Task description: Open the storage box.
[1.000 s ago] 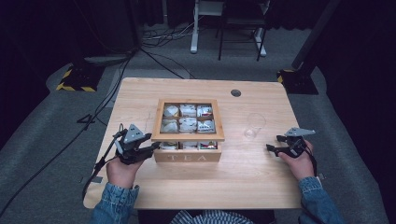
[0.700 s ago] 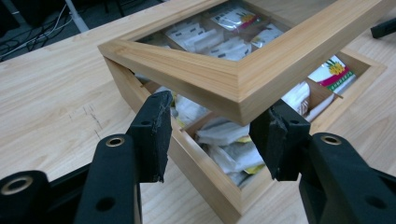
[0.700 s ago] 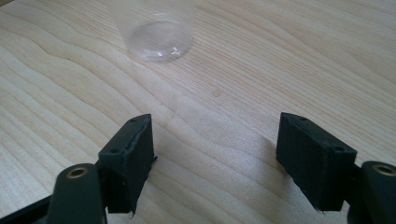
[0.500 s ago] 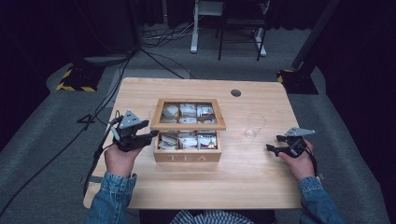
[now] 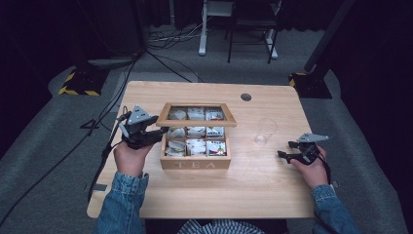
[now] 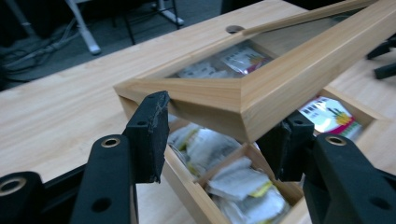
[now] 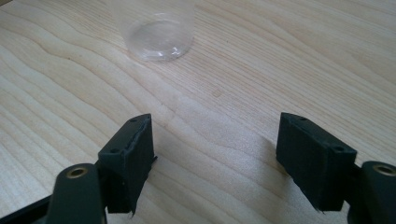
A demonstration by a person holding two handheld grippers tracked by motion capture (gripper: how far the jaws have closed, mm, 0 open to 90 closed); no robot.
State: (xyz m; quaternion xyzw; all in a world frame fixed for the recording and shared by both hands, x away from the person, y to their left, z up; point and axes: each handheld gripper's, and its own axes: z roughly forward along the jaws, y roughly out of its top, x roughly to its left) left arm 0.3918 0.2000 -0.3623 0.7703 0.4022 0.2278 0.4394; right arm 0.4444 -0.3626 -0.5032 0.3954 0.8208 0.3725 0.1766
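A wooden tea box marked TEA stands mid-table, its compartments full of tea bags. Its glass-paned lid is tilted up at the front. My left gripper is at the box's left side, open. In the left gripper view the lid's raised front corner lies between the spread jaws of the left gripper, above the tea bags. My right gripper rests open low over the table at the right, nothing between its jaws.
A clear plastic cup stands right of the box, just ahead of the right gripper. A round cable hole sits near the table's far edge. Cables and a chair base lie on the floor beyond.
My left gripper has moved from the box's front left corner up along its left side, and the lid's front edge has risen with it. The right gripper has stayed put.
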